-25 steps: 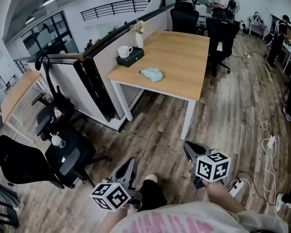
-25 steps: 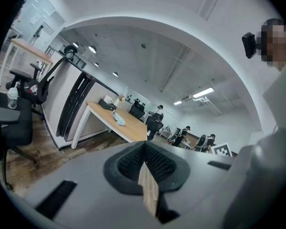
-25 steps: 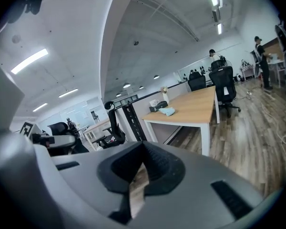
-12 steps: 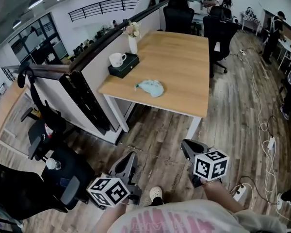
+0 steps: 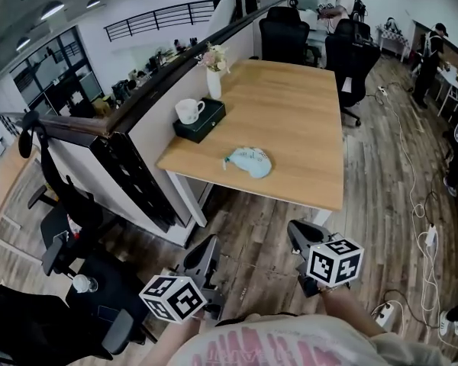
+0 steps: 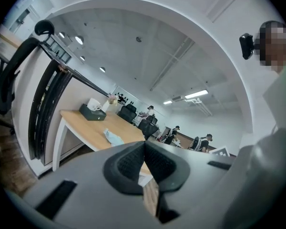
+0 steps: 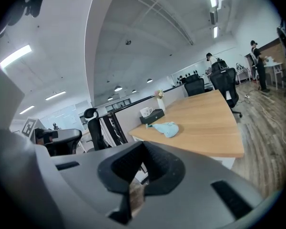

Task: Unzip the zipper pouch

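A light blue zipper pouch (image 5: 249, 161) lies near the front edge of a wooden table (image 5: 305, 113); it also shows as a small shape in the left gripper view (image 6: 115, 138) and in the right gripper view (image 7: 166, 128). My left gripper (image 5: 208, 255) and right gripper (image 5: 298, 235) hang low above the floor, well short of the table. Both are shut with nothing between the jaws; the pads meet in the left gripper view (image 6: 144, 162) and in the right gripper view (image 7: 142, 165).
A black tissue box (image 5: 201, 120) with a white mug (image 5: 188, 111) on it and a flower vase (image 5: 214, 71) stand at the table's left edge by a partition (image 5: 149, 124). Black office chairs (image 5: 282, 33) stand at the far end. Cables and a power strip (image 5: 430, 237) lie on the wooden floor at right.
The table and pouch have drawn nearer and lower in the head view as I walk towards them. Both grippers stay shut and low.
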`<state>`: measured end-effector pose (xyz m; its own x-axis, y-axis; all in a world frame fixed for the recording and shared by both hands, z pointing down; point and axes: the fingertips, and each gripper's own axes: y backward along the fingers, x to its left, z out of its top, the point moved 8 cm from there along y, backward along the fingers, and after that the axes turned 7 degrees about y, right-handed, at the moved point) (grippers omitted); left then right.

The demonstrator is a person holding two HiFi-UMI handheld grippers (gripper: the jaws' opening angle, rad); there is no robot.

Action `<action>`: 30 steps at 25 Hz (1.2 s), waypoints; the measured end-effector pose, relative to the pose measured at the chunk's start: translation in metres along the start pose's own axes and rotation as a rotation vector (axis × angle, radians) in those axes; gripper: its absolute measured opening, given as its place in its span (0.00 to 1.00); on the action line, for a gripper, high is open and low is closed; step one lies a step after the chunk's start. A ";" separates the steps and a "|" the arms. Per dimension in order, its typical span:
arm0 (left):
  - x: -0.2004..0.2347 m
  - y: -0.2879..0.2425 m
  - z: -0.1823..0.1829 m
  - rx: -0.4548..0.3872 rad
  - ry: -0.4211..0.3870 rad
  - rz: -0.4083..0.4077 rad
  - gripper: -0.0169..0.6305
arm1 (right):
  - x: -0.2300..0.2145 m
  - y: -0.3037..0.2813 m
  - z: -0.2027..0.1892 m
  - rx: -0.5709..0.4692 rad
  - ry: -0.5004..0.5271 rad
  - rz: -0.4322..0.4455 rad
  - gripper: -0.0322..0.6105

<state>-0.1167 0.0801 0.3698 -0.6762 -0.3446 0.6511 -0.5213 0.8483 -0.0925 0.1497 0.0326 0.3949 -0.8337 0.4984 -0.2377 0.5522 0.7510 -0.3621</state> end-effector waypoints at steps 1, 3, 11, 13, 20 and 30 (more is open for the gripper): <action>0.004 -0.003 -0.002 0.004 0.007 -0.006 0.03 | -0.001 -0.004 -0.002 0.012 0.001 -0.003 0.05; 0.012 -0.009 -0.005 0.016 0.028 -0.014 0.03 | -0.005 -0.012 -0.008 0.041 -0.008 -0.006 0.05; 0.045 -0.038 -0.006 0.034 0.099 0.019 0.03 | -0.028 -0.053 -0.019 0.129 -0.043 0.010 0.05; 0.052 -0.050 0.001 0.031 0.093 0.031 0.03 | -0.039 -0.072 -0.015 0.142 -0.046 0.021 0.05; 0.083 -0.099 0.034 -0.012 0.097 0.111 0.03 | -0.085 -0.151 0.022 0.189 -0.019 0.078 0.05; 0.127 -0.169 0.084 -0.116 0.112 0.234 0.03 | -0.155 -0.277 0.097 0.191 0.046 0.160 0.05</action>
<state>-0.1582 -0.1404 0.4048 -0.7065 -0.0926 0.7016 -0.2899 0.9423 -0.1676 0.1257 -0.2940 0.4448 -0.7323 0.6269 -0.2658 0.6630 0.5675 -0.4882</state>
